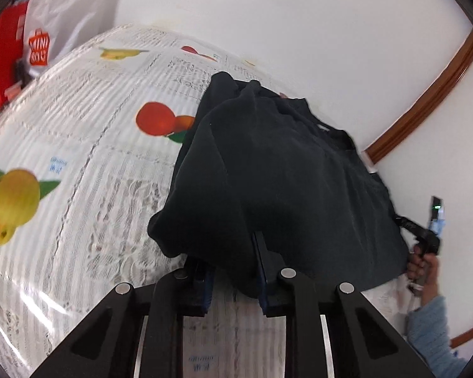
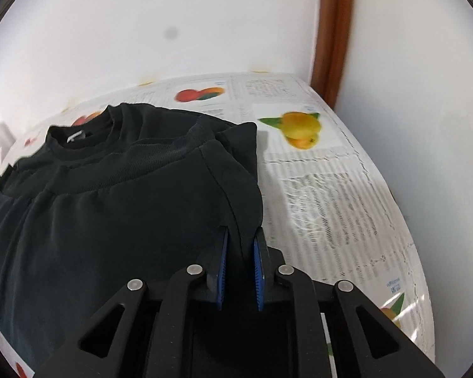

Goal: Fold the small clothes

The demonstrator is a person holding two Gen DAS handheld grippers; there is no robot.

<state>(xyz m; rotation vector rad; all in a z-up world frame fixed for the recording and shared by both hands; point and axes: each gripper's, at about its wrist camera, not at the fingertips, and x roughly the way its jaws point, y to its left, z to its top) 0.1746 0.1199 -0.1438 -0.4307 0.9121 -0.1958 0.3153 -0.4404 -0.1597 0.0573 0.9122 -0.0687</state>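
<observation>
A small black T-shirt [image 1: 277, 176] lies on the fruit-print tablecloth [image 1: 88, 157]. In the right wrist view the shirt [image 2: 116, 220] shows its collar at the back and a folded hem band across it. My left gripper [image 1: 227, 252] has its jaws around the shirt's near edge, which drapes over the left finger. My right gripper [image 2: 240, 236] is shut on a fold of the shirt's right side, with cloth pinched between the blue pads [image 2: 259, 267]. The right gripper and the hand holding it also show at the right edge of the left wrist view [image 1: 425, 242].
The table stands against a white wall [image 1: 299, 15] with a brown wooden trim [image 2: 332, 31] at the corner. A white Miniso bag [image 1: 63, 22] and a red bag [image 1: 3, 50] stand at the table's far left. The table's right edge [image 2: 403, 220] is near my right gripper.
</observation>
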